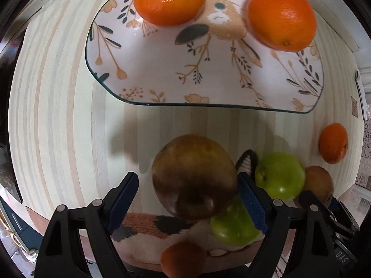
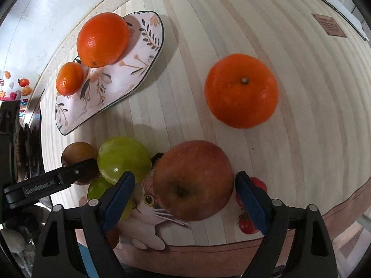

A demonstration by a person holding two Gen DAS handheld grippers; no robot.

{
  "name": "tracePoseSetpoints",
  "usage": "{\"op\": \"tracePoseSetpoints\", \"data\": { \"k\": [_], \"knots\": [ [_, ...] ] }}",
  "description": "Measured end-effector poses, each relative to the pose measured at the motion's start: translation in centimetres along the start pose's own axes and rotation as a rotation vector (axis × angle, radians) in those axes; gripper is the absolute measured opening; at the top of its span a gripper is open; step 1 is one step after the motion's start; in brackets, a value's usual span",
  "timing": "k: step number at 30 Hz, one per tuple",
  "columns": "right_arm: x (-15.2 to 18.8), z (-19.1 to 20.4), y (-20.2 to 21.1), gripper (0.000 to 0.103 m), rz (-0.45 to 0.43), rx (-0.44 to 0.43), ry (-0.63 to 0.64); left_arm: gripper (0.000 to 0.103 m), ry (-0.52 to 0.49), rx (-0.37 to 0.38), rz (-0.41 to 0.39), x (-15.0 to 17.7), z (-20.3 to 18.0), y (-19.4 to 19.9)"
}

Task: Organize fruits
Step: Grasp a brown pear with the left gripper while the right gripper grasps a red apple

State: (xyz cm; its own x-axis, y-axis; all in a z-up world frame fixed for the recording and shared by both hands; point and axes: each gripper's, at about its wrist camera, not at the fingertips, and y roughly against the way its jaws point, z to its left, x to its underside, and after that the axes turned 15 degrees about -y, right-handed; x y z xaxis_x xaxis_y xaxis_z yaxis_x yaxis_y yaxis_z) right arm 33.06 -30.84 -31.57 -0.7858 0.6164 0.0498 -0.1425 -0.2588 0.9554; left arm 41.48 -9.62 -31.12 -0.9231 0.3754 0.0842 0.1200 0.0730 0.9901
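Currently | oblong floral ceramic plate [image 1: 148, 78] holds two oranges | brownish-red apple [image 1: 194, 176] short of the plate, between spread left gripper [image 1: 189, 199] jaws, one pad touching: may roll | right gripper [image 2: 185, 197] jaws wide around red-yellow apple [image 2: 193, 180], ungripped: nudge risk.

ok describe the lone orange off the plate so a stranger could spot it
Start at the floral plate holding two oranges. Look right across the striped tablecloth to the single mandarin, beyond the red apple. It alone sits on bare cloth, stem up, touching nothing.
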Motion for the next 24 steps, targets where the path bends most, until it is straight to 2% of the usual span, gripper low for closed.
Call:
{"op": "tracePoseSetpoints", "data": {
  "k": [2,3,6,7,11,16,21,24],
  "knots": [
    [-0.2,0.0,-0.1,0.084,-0.001,0.004,-0.001,0.077,0.006,0.018,-0.023,0.1,0.1,-0.1],
    [-0.2,0.0,-0.2,0.084,0.001,0.006,0.0,0.067,0.01,0.035,-0.035,0.0,0.1,0.0],
    [-0.4,0.0,-0.3,0.071,-0.002,0.028,0.018,0.066,0.0,-0.016,-0.049,0.2,-0.4,0.3],
    [-0.4,0.1,-0.3,0.07,-0.001,0.027,0.029,0.066,-0.003,-0.026,-0.055,0.3,-0.5,0.4],
    [0.1,0.1,-0.2,0.07,0.013,0.034,0.074,0.066,0.0,-0.036,-0.046,1.8,-0.4,0.4],
    [1.4,0.7,-0.6,0.07,0.032,0.036,0.11,0.067,-0.003,-0.005,-0.015,4.1,0.4,-0.3],
    [1.4,1.1,-0.9,0.07,0.019,0.04,0.115,0.067,0.05,0.013,-0.01,4.1,1.2,-1.1],
    [1.6,1.3,-0.9,0.07,0.018,0.046,0.133,0.066,0.04,-0.008,-0.027,4.4,0.8,-1.2]
  ]
}}
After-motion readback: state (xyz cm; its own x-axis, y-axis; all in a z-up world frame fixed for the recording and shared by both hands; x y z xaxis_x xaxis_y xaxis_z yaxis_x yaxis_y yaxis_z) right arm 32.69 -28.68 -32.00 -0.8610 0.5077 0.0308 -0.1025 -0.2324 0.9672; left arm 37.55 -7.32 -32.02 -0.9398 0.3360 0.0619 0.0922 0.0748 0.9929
